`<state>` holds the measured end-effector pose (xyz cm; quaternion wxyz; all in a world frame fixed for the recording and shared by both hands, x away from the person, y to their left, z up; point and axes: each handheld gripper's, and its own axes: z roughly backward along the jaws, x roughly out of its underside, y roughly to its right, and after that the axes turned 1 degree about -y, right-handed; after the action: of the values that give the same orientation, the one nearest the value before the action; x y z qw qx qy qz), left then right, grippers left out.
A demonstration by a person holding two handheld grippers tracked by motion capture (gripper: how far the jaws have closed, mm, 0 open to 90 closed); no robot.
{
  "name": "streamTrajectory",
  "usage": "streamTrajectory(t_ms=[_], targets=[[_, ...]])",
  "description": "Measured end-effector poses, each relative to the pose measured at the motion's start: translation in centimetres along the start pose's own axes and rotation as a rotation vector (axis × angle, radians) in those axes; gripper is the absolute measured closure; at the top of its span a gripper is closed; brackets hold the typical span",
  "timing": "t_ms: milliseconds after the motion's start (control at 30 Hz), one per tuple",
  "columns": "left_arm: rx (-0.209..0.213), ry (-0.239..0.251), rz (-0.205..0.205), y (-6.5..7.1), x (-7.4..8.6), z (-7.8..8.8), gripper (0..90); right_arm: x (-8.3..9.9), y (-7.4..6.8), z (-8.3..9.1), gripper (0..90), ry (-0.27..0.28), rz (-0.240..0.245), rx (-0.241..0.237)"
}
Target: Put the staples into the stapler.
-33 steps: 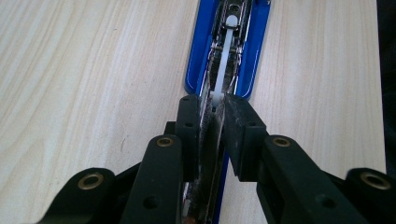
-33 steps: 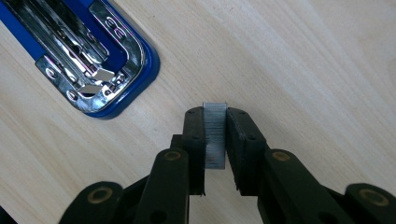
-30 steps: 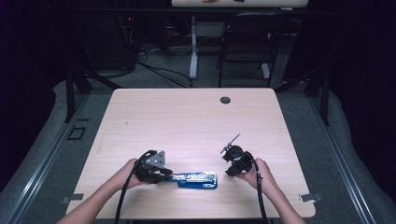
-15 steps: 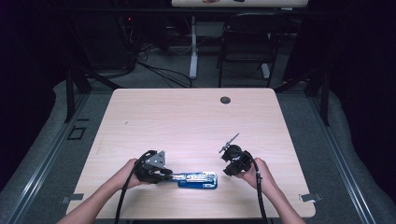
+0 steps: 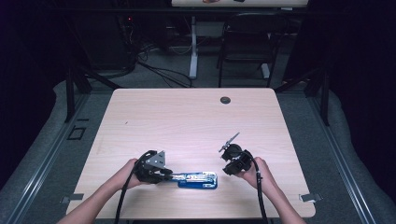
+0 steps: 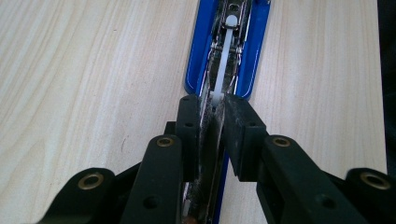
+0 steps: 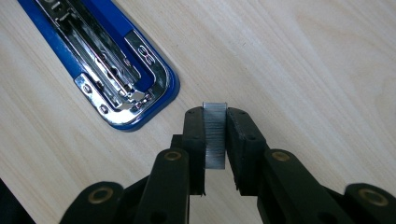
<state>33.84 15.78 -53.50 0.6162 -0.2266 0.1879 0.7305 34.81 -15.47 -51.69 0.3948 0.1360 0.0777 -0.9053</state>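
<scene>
A blue stapler (image 5: pixel 198 180) lies opened flat near the table's front edge, its chrome staple channel (image 6: pixel 228 51) facing up. My left gripper (image 5: pixel 169 176) is at the stapler's left end, and in the left gripper view its jaws (image 6: pixel 215 105) are shut on the stapler's metal rear part. My right gripper (image 5: pixel 231 167) hovers just right of the stapler's other end. In the right gripper view its jaws (image 7: pixel 215 116) are shut on a short grey strip of staples (image 7: pixel 215 135), held upright, with the stapler's rounded front end (image 7: pixel 112 70) at upper left.
The light wooden table (image 5: pixel 187 121) has a small dark round grommet (image 5: pixel 225 100) near its far edge. A chair (image 5: pixel 247 37) and a desk leg with cables stand beyond the table. Both forearms enter over the front edge.
</scene>
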Motion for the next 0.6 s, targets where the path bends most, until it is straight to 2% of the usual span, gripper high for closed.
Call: streamTrajectory(t_ms=[300,500,600], targets=[[0.016,0.002,0.008,-0.19,0.13,0.06,76.3,-0.25,0.04,0.25,78.5,0.012,0.000,-0.002],[0.012,0.012,0.009,-0.18,0.13,-0.05,76.3,-0.78,-0.23,0.62,78.6,0.029,0.016,-0.001],[0.022,0.002,0.004,-0.23,0.05,0.01,76.3,-0.96,-0.34,0.71,78.5,0.034,0.022,-0.001]])
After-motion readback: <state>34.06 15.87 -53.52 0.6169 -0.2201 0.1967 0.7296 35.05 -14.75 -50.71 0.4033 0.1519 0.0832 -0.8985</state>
